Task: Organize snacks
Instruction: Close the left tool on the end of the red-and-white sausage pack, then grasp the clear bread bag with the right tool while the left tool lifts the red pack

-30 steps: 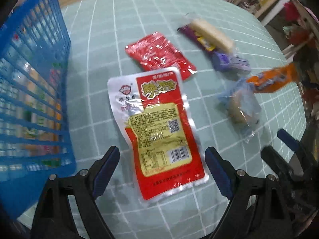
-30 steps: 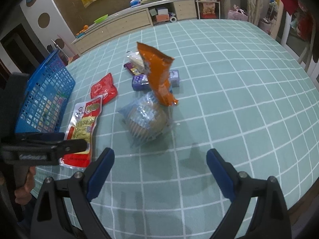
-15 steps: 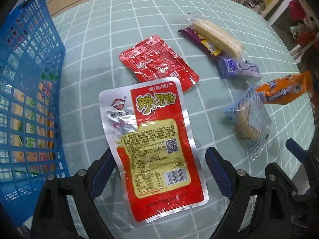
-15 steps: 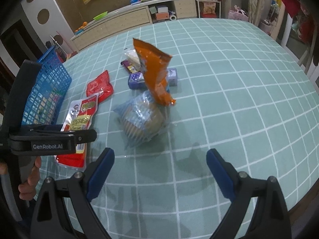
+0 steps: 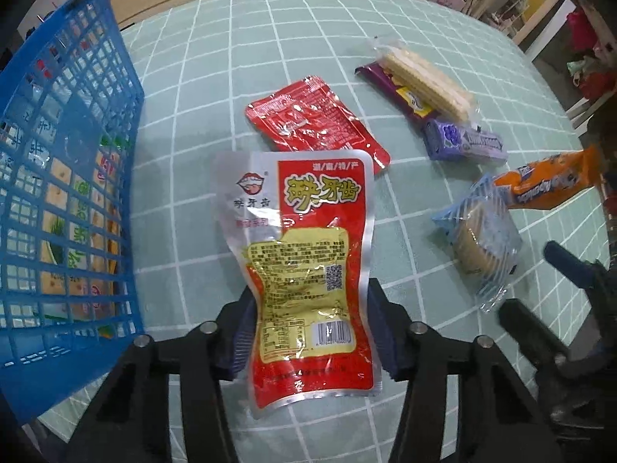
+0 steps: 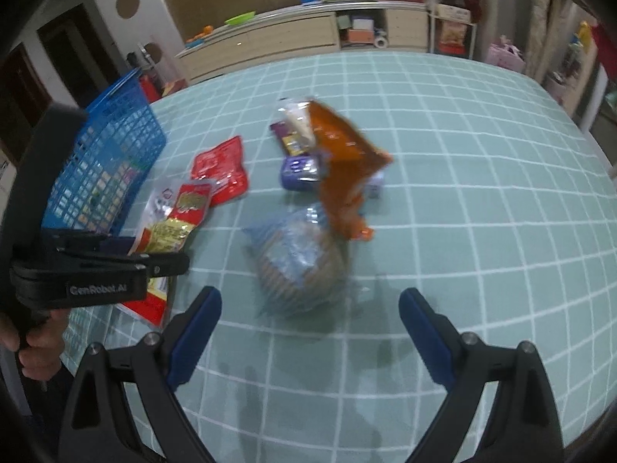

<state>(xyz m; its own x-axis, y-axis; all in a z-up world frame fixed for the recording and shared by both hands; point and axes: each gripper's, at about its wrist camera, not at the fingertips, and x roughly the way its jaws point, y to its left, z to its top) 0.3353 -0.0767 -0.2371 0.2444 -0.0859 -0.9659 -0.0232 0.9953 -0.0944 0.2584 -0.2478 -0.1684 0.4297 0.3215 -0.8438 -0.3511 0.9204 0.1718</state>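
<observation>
My left gripper is shut on the lower half of a large red, silver and yellow snack pouch, pinching it at both sides; the pouch also shows in the right wrist view. A blue mesh basket holding several snack packs stands just left of it. My right gripper is open and empty, hovering in front of a blue-wrapped round biscuit pack, with an orange packet behind that.
On the green checked tablecloth lie a small red pouch, a wafer pack on a purple bar, and a purple box. The basket is at the table's left. Cabinets stand beyond the far edge.
My left gripper went from open around the large pouch to shut on it, and the pouch now bends up off the cloth. My right gripper stayed open and shifted slightly.
</observation>
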